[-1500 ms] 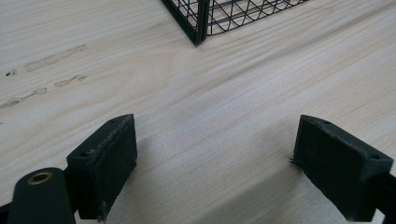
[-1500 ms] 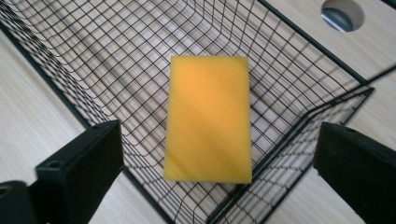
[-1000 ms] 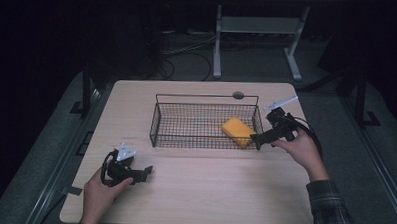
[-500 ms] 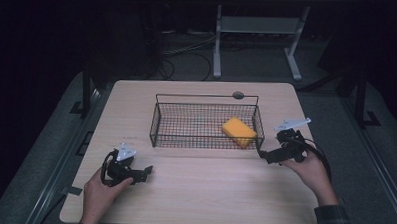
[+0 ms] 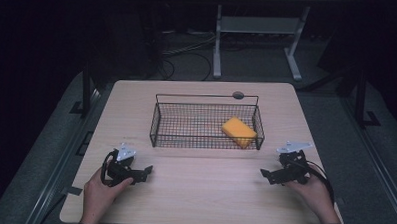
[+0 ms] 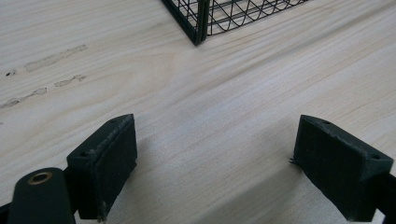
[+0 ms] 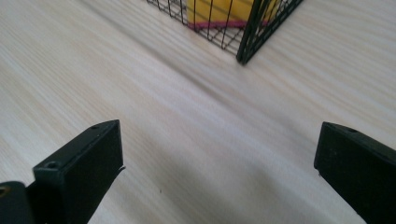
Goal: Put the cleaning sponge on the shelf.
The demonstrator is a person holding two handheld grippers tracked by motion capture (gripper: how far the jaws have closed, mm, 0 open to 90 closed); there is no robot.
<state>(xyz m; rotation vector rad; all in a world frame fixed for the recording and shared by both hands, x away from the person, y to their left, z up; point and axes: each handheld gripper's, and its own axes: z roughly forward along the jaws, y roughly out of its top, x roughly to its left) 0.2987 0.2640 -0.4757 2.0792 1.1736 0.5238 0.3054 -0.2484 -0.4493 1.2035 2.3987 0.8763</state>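
Note:
A yellow sponge lies in the right end of a black wire basket at the middle of the wooden table. In the right gripper view the sponge shows through the basket's near corner. My left gripper rests low on the table at the front left, jaws wide apart and empty, also seen as left gripper. At the front right my right gripper is open too, nothing between its jaws, with bare wood under the right gripper.
A small dark round grommet sits in the table behind the basket. A metal stand and cables lie on the dark floor beyond the table's far edge.
My right gripper has drawn back from the basket's right end to the front right of the table and come down low. The sponge stays in the basket. My left gripper has not moved.

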